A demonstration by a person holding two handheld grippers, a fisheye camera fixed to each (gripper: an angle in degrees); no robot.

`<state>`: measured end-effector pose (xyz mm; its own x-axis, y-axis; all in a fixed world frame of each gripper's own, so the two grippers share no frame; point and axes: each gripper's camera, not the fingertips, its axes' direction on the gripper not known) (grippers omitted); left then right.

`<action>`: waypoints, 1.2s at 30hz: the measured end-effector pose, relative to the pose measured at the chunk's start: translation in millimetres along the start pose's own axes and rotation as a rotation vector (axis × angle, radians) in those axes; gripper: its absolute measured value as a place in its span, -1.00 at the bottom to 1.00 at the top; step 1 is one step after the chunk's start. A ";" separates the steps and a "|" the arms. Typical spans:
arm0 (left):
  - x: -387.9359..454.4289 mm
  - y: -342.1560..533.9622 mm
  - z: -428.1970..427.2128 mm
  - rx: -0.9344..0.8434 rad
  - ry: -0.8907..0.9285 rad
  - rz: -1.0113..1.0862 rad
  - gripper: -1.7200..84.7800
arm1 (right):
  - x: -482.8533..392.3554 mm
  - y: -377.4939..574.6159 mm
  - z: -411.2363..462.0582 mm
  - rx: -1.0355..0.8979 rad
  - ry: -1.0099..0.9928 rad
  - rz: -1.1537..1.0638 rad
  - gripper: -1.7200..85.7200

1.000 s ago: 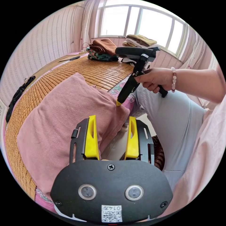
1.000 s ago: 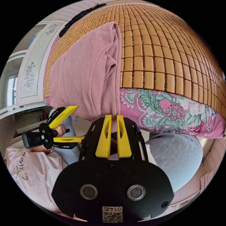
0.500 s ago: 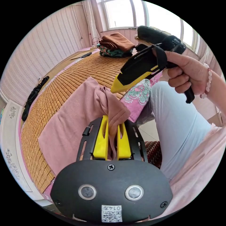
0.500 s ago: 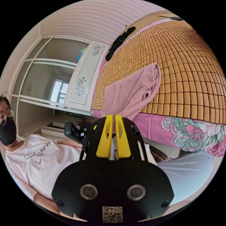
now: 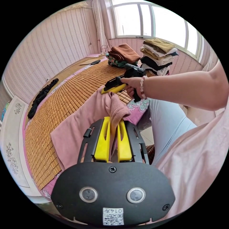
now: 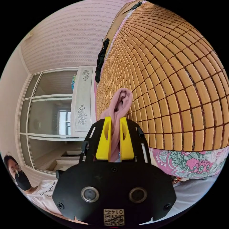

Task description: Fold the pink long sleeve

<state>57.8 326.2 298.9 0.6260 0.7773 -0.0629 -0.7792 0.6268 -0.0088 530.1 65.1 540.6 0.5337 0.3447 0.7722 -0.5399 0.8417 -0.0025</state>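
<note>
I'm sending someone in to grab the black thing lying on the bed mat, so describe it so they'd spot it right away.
Start at the bed covered by the bamboo mat. Go to its far edge along the striped wall, away from the pink long sleeve and the stacks of folded clothes by the window. There lies the black garment, a long, narrow, crumpled strip, the only dark item stretched out loose rather than stacked.

Two stacks of folded clothes sit at the bamboo mat's far edge; a black garment lies along the bed's side edge.
</note>
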 end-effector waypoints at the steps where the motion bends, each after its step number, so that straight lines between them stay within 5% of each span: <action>1: -2.1 -3.7 -5.9 0.028 0.015 0.000 -0.85 | -8.3 2.2 -10.3 0.010 0.007 -0.042 -0.83; 15: -6.3 -42.0 16.1 0.181 0.460 0.051 -0.87 | -94.6 78.1 -135.2 0.149 0.460 -0.165 -0.83; 23: -113.3 17.1 4.4 0.234 0.366 -0.332 -0.86 | -204.2 34.8 -4.2 -0.015 0.441 -0.416 -0.77; 29: -184.2 82.1 46.4 0.080 0.140 -0.659 -0.85 | -235.8 0.5 132.6 -0.221 0.473 -0.521 -0.75; 36: -238.2 119.4 69.7 -0.033 0.131 -0.896 -0.82 | -281.8 7.9 157.7 -0.184 0.686 -0.655 -0.77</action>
<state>-182.0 219.7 382.4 0.9912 -0.0150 -0.1315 -0.0032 0.9905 -0.1375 272.8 -90.9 423.1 0.9884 -0.0972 0.1169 0.0789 0.9853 0.1518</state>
